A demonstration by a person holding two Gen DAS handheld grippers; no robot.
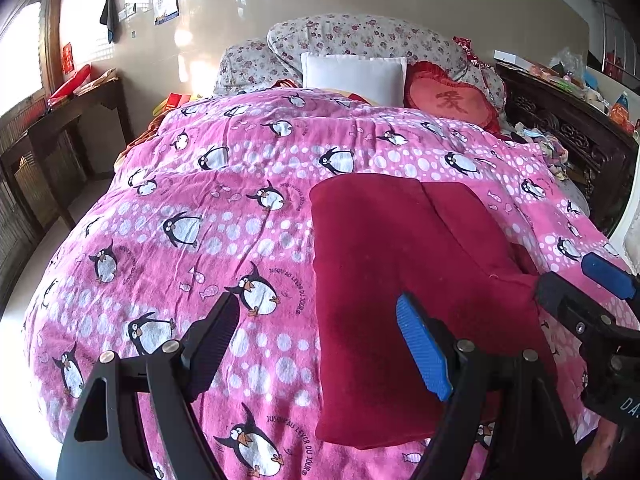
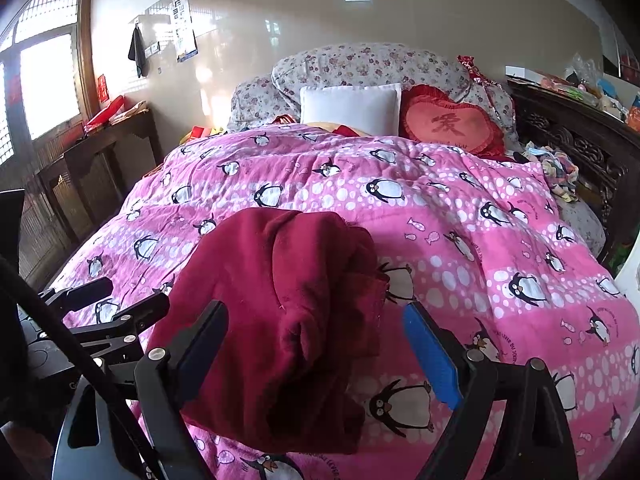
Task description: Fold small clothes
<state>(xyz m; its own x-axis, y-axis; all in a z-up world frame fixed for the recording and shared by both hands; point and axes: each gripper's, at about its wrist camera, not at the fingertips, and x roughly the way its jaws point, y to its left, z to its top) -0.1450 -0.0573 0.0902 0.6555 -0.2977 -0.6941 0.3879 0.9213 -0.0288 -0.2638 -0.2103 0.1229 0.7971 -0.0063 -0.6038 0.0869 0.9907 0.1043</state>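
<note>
Red garment [image 1: 404,280] is lying on the pink penguin quilt [image 1: 200,208], near edge of the bed, right of centre. Its long axis is running near-to-far; a seam line down the middle suggests it is already doubled once.

Left gripper [image 1: 320,332] is hovering with jaws spread wide, nothing between them; the garment's left edge is sitting just inside its blue pad [image 1: 424,350].

Right gripper [image 2: 316,344] is also gaping wide, straddling a bunched, raised hump of the same cloth [image 2: 288,300]; whether the pads are touching fabric cannot be told.

Judgement: the right gripper is nearer the loose right-hand corner, so the next fold likely turns on it closing there and carrying leftward across the axis.
</note>
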